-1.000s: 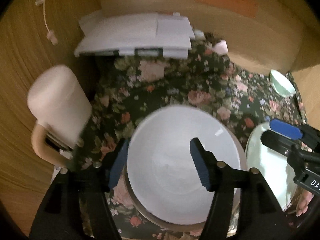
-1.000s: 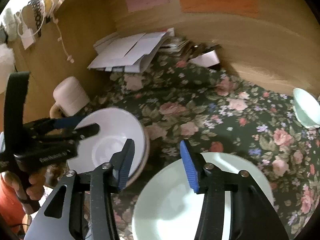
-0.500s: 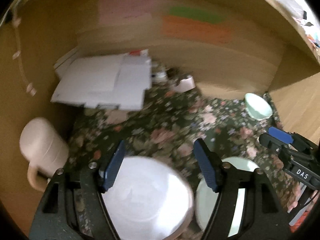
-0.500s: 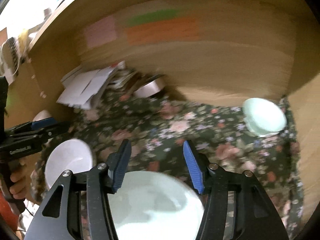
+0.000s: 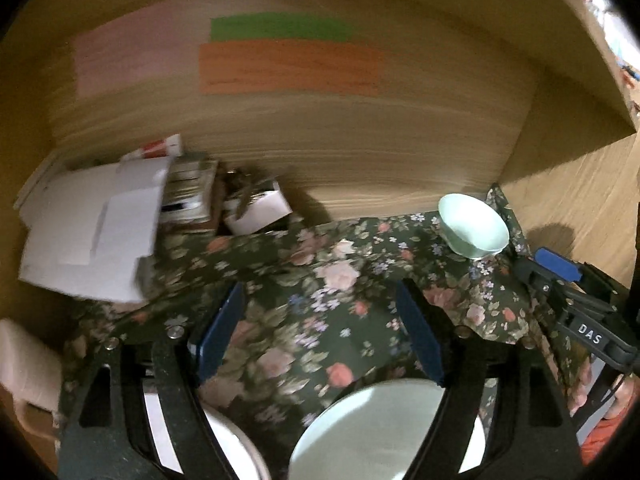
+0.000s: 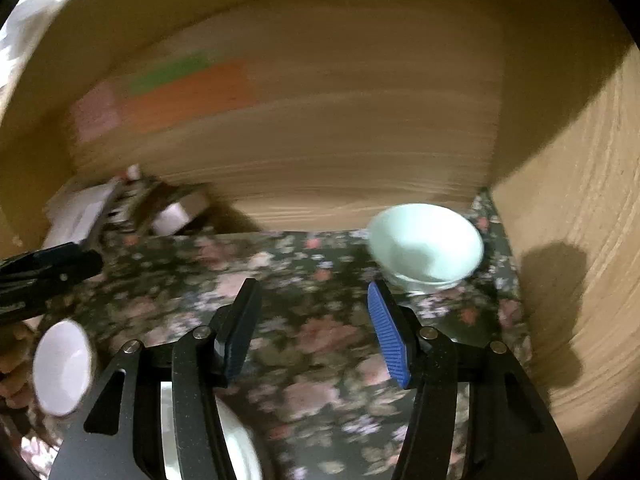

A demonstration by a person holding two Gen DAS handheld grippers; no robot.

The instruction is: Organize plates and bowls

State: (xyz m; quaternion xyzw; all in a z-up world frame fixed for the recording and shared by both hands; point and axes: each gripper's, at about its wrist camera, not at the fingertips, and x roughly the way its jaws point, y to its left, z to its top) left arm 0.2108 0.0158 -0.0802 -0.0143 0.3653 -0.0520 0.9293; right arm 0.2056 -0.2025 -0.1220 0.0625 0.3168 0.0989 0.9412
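Note:
My left gripper [image 5: 320, 336] hovers over the floral cloth [image 5: 340, 272], its jaws opening with nothing between them. Below it at the frame's bottom lie a pale green plate [image 5: 380, 428] and, to its left, the rim of a white bowl [image 5: 236, 440]. A mint bowl [image 5: 474, 226] stands at the back right corner. My right gripper [image 6: 316, 332] is open and empty, with the mint bowl [image 6: 424, 244] just beyond its right finger. In the right wrist view the white bowl [image 6: 60, 366] sits far left and the plate's edge [image 6: 236, 440] low.
Wooden walls close the back and right side [image 5: 568, 200]. A pile of white papers [image 5: 92, 232] and a small box [image 5: 260, 208] fill the back left. A pale mug [image 5: 24, 360] stands at the left edge. A hand [image 6: 12, 360] holds the left gripper.
The left gripper's jaws stood around the white bowl's rim; they have widened and lifted clear of it. Both grippers have moved away from bowl and plate, toward the mint bowl.

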